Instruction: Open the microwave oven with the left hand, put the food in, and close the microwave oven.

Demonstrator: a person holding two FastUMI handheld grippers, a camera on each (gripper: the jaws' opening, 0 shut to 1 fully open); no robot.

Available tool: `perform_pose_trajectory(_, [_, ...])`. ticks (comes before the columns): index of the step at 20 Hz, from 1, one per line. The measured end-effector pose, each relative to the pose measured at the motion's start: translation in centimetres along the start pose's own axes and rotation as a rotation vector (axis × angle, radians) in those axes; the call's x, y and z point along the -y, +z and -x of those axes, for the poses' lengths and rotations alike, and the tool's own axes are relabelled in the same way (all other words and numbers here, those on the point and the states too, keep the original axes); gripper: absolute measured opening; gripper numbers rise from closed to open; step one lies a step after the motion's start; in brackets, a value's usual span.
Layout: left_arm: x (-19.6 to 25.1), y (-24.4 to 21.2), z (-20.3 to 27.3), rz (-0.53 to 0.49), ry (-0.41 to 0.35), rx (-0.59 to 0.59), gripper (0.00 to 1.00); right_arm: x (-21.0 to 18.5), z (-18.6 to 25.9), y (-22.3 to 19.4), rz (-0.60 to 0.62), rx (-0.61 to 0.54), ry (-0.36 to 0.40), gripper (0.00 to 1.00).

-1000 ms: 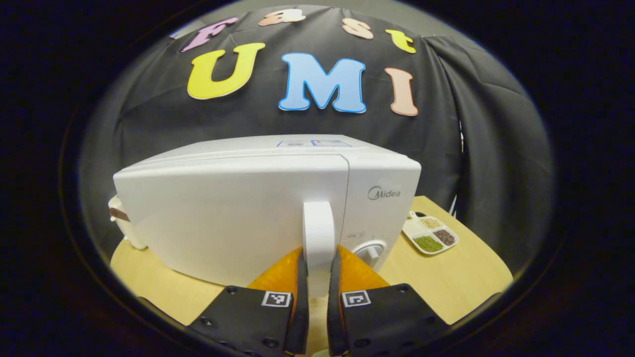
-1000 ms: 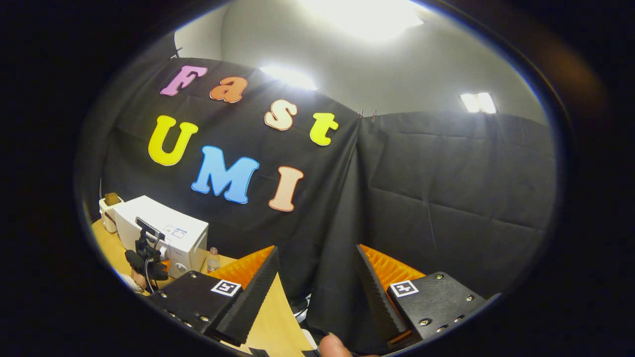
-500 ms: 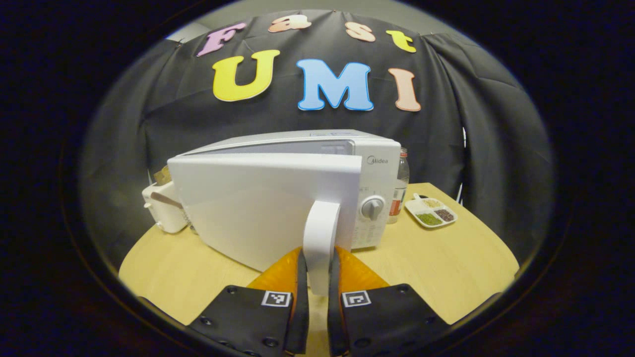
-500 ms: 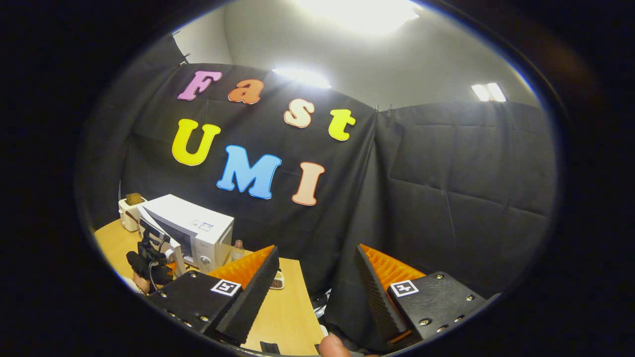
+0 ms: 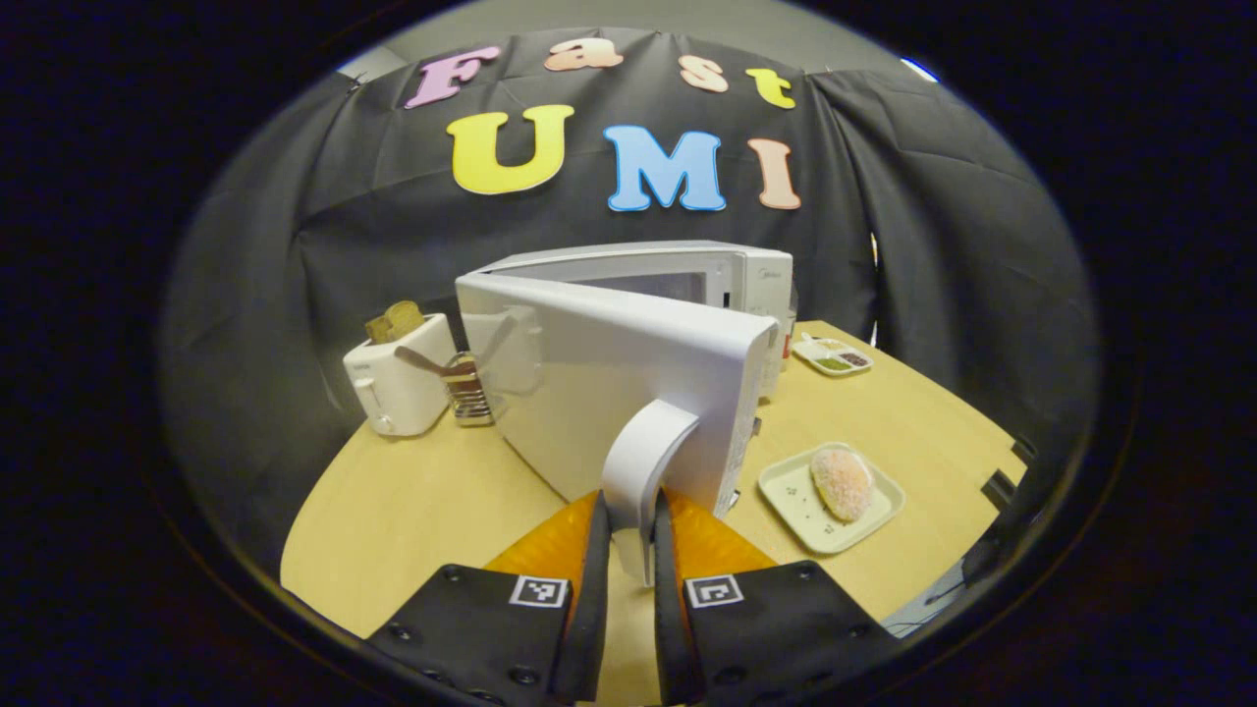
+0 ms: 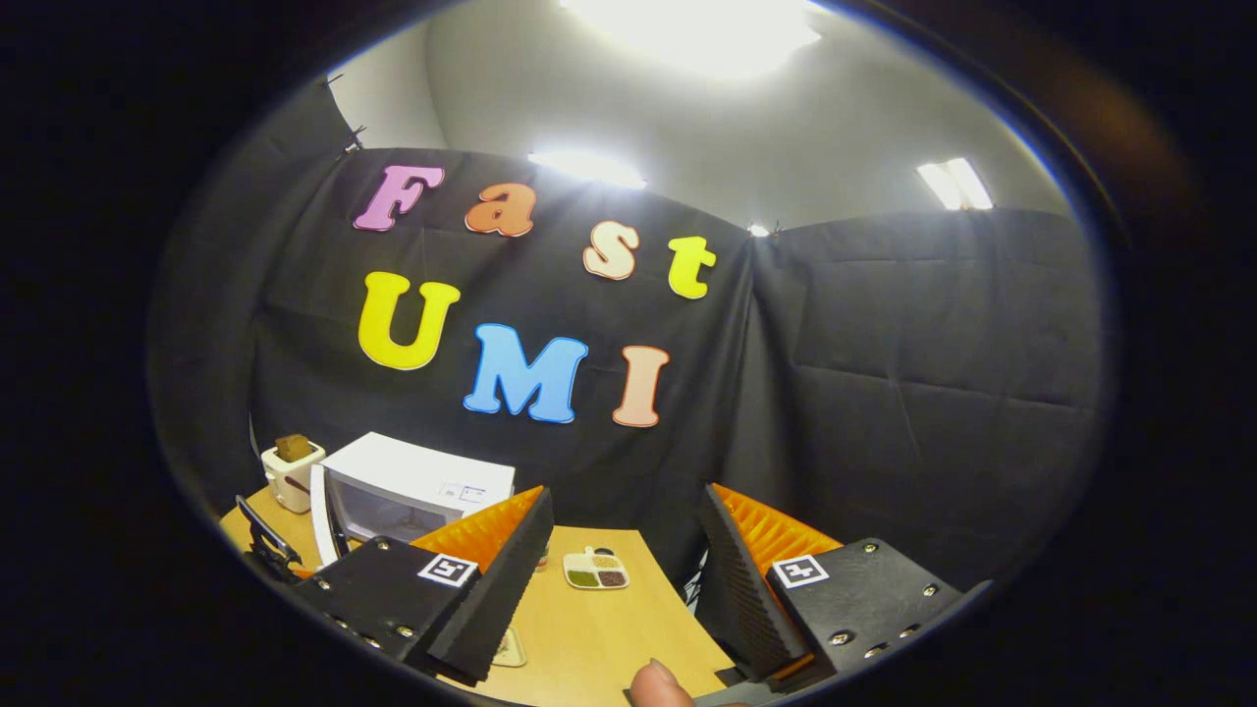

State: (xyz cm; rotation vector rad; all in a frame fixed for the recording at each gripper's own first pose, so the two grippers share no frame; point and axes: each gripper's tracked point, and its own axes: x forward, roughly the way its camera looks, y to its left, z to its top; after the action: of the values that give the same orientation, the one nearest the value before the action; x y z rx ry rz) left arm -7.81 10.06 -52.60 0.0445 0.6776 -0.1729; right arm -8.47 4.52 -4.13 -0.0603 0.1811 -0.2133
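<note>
While the left gripper (image 5: 628,535) pinches the door handle (image 5: 643,452), the microwave (image 5: 687,280) stands partly open; the right gripper (image 6: 624,550), jaws spread, must next fetch the food (image 5: 842,483) nearby.

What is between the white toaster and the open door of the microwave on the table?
In the left gripper view, a small metal rack stands between the toaster and the microwave door, close beside the toaster.

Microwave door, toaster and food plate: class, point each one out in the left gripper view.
Door (image 5: 589,383), left gripper view, outer face.
Toaster (image 5: 398,378), left gripper view, side wall.
Plate (image 5: 797,501), left gripper view, bare part beside the food.
</note>
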Motion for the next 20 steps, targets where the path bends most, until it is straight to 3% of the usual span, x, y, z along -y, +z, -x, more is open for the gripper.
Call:
perform_pose_trajectory(2, [-4.1,-1.3,1.6,0.006,0.032,-0.02,0.28,-1.9,1.5,1.1,0.027,0.028,0.008,0.94])
perform_pose_trajectory(5, [-10.1,-2.9,3.5,0.105,0.075,-0.024,0.28,-3.1,2.0,0.9,0.079,0.024,-0.002,0.93])
perform_pose_trajectory(11, [-13.7,-4.2,4.1,0.233,-0.048,-0.092,0.3,-4.7,1.5,0.6,0.031,-0.015,0.055,0.94])
perform_pose_trajectory(14, [-16.9,-4.7,4.6,0.226,-0.032,-0.095,0.29,-4.9,0.4,0.2,0.032,-0.019,0.094,0.94])
perform_pose_trajectory(17, [-19.1,-5.4,5.6,0.289,0.002,-0.126,0.57,-4.8,-1.0,-0.6,0.023,-0.023,0.144,0.93])
perform_pose_trajectory(18, [-19.6,-5.6,6.0,0.313,0.023,-0.146,0.55,-4.9,-1.6,-1.3,0.027,-0.035,0.17,0.93])
perform_pose_trajectory(20, [-20.6,-6.0,7.4,0.378,0.093,-0.182,0.63,-5.0,-2.8,-3.1,0.037,-0.057,0.214,0.93])
